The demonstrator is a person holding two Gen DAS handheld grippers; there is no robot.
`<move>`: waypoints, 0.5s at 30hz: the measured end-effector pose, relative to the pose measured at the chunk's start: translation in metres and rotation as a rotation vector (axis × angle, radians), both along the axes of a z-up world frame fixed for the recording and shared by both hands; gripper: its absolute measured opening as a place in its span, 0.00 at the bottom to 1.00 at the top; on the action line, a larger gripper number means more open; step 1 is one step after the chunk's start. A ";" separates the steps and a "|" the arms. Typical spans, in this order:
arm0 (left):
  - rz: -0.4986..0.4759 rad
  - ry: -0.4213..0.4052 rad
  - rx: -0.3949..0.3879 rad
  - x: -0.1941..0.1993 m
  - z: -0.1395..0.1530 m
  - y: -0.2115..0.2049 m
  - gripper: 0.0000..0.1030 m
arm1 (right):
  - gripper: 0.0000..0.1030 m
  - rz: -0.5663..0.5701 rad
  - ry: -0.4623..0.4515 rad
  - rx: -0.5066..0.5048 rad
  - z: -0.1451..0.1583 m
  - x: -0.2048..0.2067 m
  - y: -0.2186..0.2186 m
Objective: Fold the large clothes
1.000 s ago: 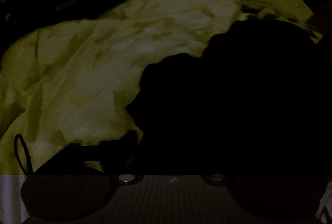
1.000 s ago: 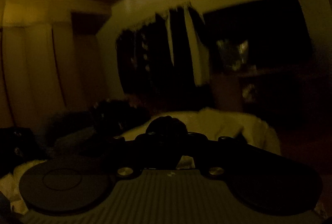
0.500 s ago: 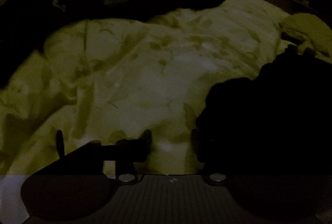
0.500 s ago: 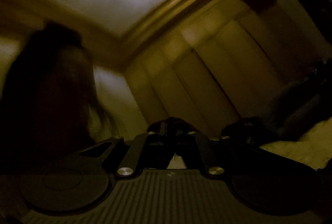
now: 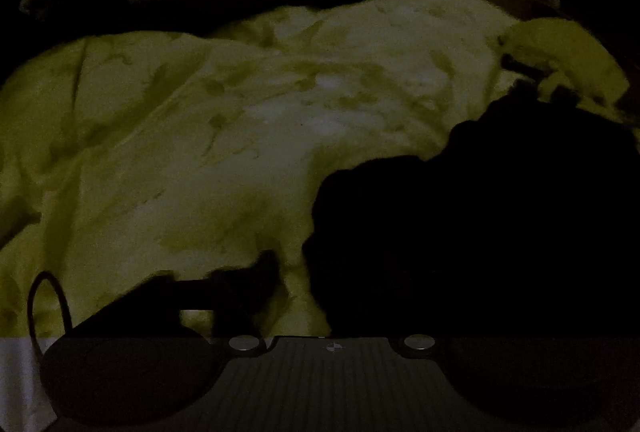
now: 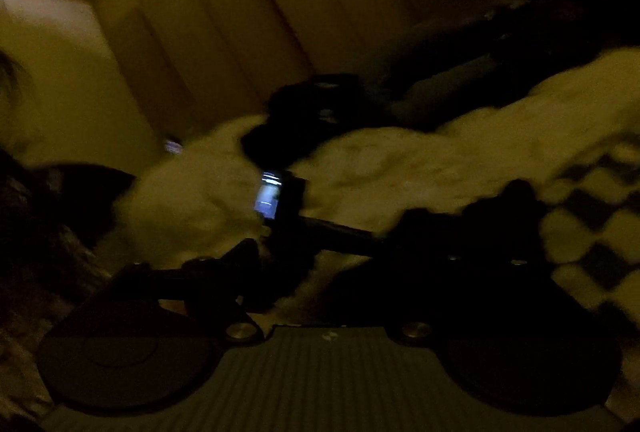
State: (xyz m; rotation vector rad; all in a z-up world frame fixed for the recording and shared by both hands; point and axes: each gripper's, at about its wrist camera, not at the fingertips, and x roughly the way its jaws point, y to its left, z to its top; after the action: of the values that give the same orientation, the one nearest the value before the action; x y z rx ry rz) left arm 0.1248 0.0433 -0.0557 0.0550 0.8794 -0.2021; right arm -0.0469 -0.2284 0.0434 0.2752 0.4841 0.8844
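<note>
You are looking at a dark garment (image 5: 500, 232) lying in a bunched heap on the right side of a pale, rumpled bed cover (image 5: 240, 135). In the dim light it reads only as a black mass with a lumpy, uneven edge; you cannot make out sleeves, collar or folds. It sits close in front of you in the left wrist view, and its lower part runs out of sight.
</note>
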 end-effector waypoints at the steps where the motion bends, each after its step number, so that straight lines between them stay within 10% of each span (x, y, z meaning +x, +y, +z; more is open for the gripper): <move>1: -0.020 0.009 -0.023 0.002 -0.001 -0.004 0.63 | 0.83 -0.047 -0.006 -0.021 0.001 0.001 -0.001; 7: 0.013 -0.021 -0.147 -0.006 0.008 0.007 0.48 | 0.81 -0.251 0.019 0.091 -0.012 0.023 -0.002; 9: 0.059 -0.046 -0.194 -0.010 0.020 0.024 0.48 | 0.65 -0.272 0.054 0.052 -0.024 0.045 0.020; 15: 0.142 -0.129 -0.273 -0.024 0.059 0.068 0.40 | 0.63 -0.179 0.135 -0.157 -0.056 0.099 0.101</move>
State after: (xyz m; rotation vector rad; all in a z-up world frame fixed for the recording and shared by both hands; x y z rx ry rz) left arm 0.1012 0.1116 0.0033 -0.2459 0.7175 -0.1827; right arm 0.0520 -0.1276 -0.0123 0.2314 0.6403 0.6520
